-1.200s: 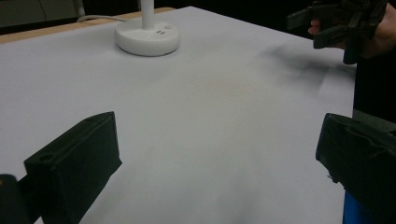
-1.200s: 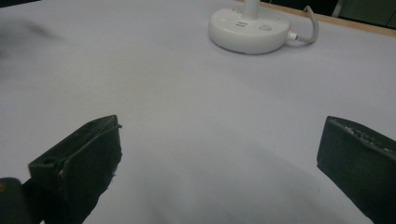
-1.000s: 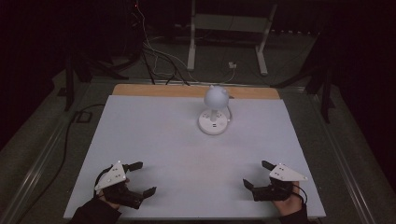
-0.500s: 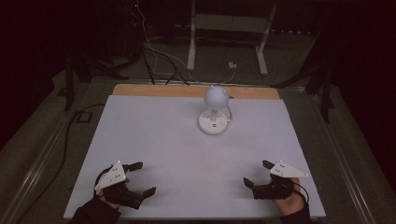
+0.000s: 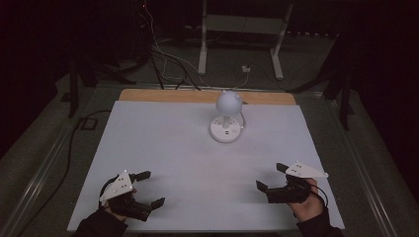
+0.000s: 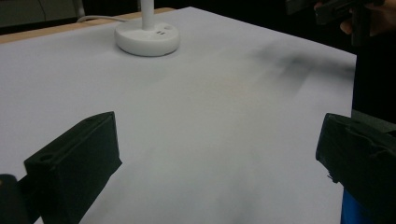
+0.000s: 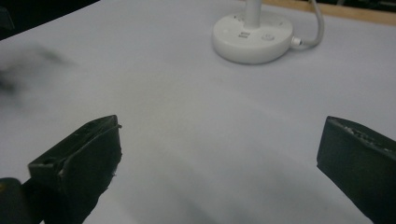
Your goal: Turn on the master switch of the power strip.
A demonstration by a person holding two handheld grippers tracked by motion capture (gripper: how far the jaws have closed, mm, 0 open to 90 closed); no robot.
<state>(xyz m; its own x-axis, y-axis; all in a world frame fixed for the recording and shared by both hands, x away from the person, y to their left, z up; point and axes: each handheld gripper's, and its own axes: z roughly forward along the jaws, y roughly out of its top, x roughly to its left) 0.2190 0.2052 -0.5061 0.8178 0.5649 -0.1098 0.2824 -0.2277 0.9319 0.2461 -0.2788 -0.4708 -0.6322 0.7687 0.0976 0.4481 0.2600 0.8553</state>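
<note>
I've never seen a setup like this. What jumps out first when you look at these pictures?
A small white lamp with a round head stands alone toward the far middle of a white table in a dark room. Near the front edge, a person's hands hold two black grippers, the left gripper and the right gripper, both with jaws spread wide and holding nothing.

1. The room is dim; the floor beyond the white table (image 5: pixel 163 148) falls to black.
2. The table top shows soft, smeared shadows in both gripper views.
3. Both gripper views look grainy, the near black jaws slightly soft.
</note>
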